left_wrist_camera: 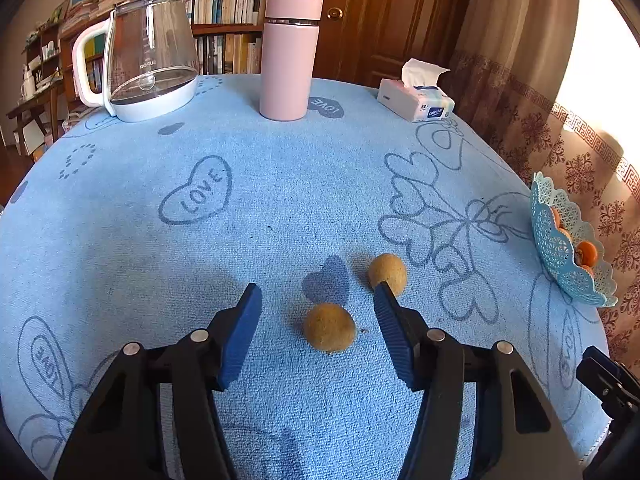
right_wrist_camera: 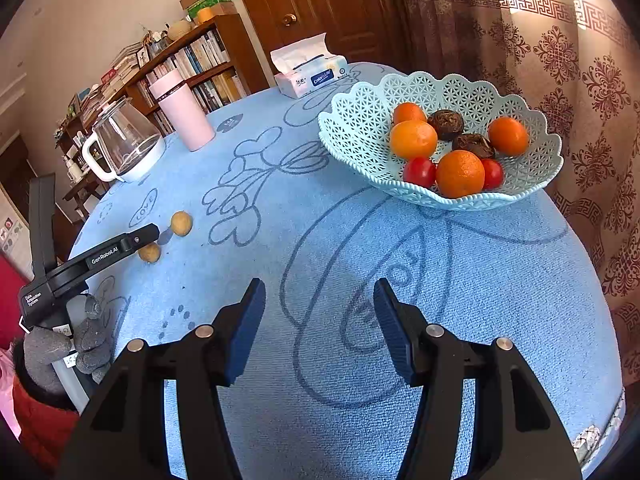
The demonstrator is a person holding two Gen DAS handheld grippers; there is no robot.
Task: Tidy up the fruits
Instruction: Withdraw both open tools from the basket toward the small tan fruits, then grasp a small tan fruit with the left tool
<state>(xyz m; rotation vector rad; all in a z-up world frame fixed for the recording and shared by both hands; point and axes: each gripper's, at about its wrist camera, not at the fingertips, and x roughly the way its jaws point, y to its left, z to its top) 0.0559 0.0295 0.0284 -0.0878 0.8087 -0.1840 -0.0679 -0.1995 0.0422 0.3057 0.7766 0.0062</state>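
Left claw (left_wrist_camera: 318, 294) apart, a brown fruit (left_wrist_camera: 329, 327) between its pads untouched, second brown fruit (left_wrist_camera: 387, 273) just beyond on the blue worktop (left_wrist_camera: 280, 184); right claw (right_wrist_camera: 319, 290) apart and empty, near the lattice basket (right_wrist_camera: 360, 128) of oranges (right_wrist_camera: 460, 173)

1. This is a lived-in home room, a living or dining room; the bench (left_wrist_camera: 280, 208) at its centre wears a blue towelling cloth printed with "LOVE" hearts.
2. Behind the bench stand packed wooden bookshelves (left_wrist_camera: 224, 20) and a panelled wooden door (left_wrist_camera: 384, 16).
3. Beside the bench hangs a patterned curtain (right_wrist_camera: 580, 60).
4. On the bench sit a glass kettle (left_wrist_camera: 148, 56), a pink flask (left_wrist_camera: 290, 56), a tissue pack (left_wrist_camera: 416, 98) and a fruit basket (right_wrist_camera: 360, 128).
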